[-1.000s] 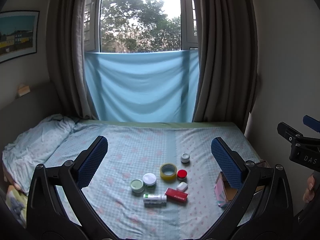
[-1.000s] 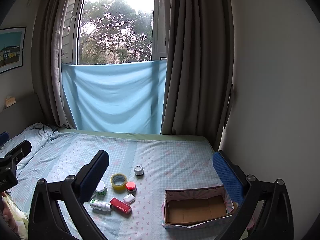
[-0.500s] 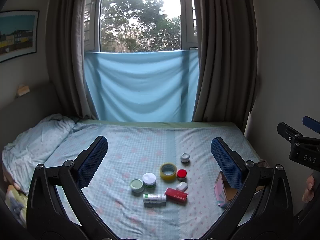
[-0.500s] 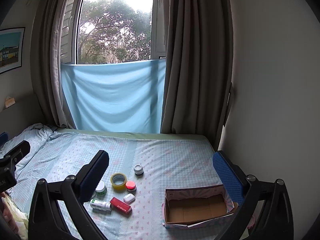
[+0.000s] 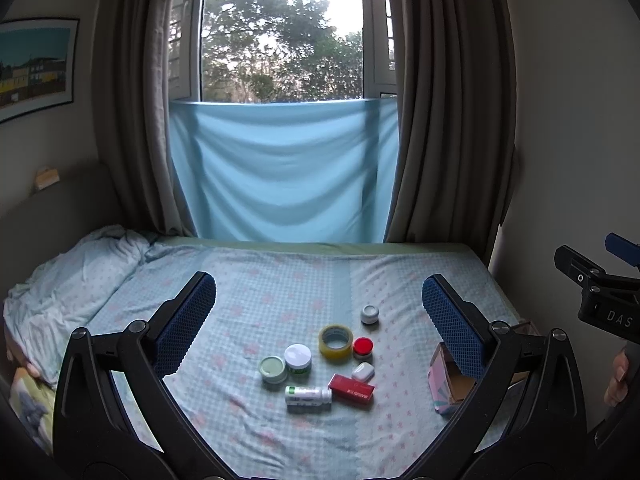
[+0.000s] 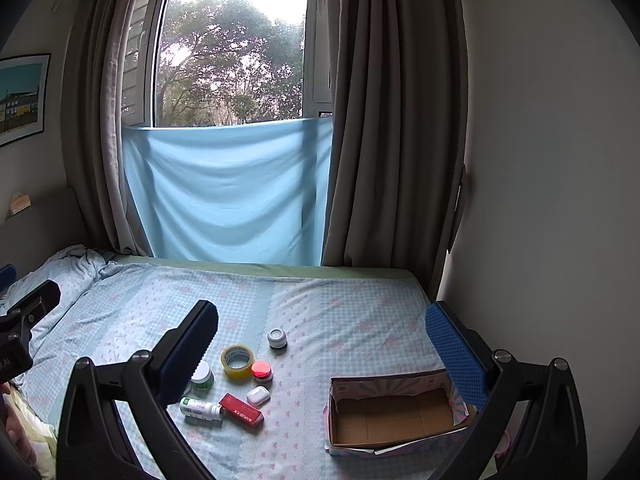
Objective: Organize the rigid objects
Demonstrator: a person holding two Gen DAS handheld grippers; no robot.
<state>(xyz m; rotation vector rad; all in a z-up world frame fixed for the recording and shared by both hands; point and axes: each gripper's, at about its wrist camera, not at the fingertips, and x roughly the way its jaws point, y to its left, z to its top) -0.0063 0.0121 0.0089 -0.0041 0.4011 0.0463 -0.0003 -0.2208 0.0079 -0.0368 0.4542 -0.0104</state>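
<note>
Small objects lie grouped on the bed: a tape roll [image 5: 335,341], a red-lidded jar [image 5: 363,347], a grey jar [image 5: 369,314], a white-lidded jar [image 5: 297,357], a green jar [image 5: 273,369], a white earbud case [image 5: 363,371], a red box [image 5: 351,389] and a white bottle [image 5: 308,395] on its side. An open, empty cardboard box [image 6: 394,412] stands to their right. My left gripper [image 5: 318,322] is open and empty, held above the group. My right gripper [image 6: 320,348] is open and empty, between the objects and the box.
The bed [image 6: 340,304] has a blue checked sheet. A crumpled duvet [image 5: 68,276] lies at the left. Curtains and a window with a blue cloth [image 5: 280,168] stand behind. A wall [image 6: 540,200] runs close along the right edge of the bed.
</note>
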